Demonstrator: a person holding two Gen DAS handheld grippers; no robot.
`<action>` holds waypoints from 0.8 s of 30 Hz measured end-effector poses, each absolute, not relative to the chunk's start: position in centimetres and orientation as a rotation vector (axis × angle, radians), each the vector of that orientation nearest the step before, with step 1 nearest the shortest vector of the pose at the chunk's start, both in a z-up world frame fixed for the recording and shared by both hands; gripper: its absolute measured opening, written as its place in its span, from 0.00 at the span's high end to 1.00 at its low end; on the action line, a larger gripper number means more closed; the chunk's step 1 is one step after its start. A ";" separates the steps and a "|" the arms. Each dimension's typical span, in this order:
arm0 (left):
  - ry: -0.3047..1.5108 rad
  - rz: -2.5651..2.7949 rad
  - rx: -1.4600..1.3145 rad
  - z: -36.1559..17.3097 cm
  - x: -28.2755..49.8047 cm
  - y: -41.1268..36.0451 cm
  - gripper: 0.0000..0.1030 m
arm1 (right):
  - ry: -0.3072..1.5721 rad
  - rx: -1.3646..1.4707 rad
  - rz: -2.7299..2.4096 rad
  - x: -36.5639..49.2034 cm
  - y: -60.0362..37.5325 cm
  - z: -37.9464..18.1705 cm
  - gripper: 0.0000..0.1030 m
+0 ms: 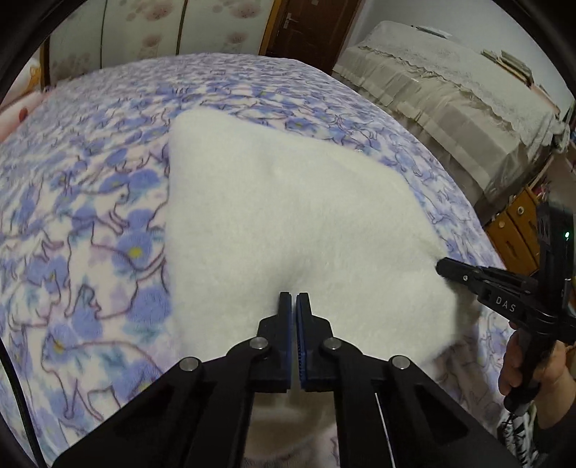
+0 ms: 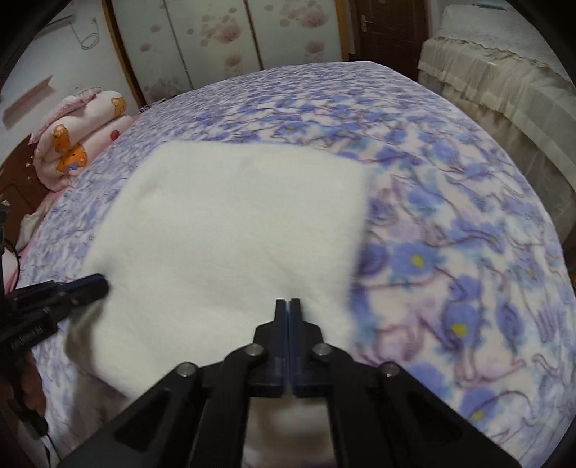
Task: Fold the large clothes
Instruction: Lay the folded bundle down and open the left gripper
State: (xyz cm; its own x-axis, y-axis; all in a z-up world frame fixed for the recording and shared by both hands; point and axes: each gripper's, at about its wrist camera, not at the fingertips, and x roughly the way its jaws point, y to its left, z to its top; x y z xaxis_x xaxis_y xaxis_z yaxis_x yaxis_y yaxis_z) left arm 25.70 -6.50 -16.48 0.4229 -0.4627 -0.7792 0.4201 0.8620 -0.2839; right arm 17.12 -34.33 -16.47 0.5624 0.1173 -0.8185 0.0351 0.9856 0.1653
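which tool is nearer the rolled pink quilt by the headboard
Left. The left tool holds the white garment on the quilt's side; the right tool grips its other side, farther off.

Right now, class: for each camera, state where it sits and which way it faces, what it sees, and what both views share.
Left wrist: on the left gripper, facing forward across the white garment on the floral bedspread; right gripper and hand show.
Right wrist: on the right gripper, facing forward over the garment; left gripper shows at left.
Shared: garment, bedspread, both grippers, door.
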 end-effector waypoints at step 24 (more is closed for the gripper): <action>0.938 -0.387 -0.017 -9.8 19.9 -3.8 0.31 | 1.006 0.225 -0.024 11.8 -33.6 -11.0 0.91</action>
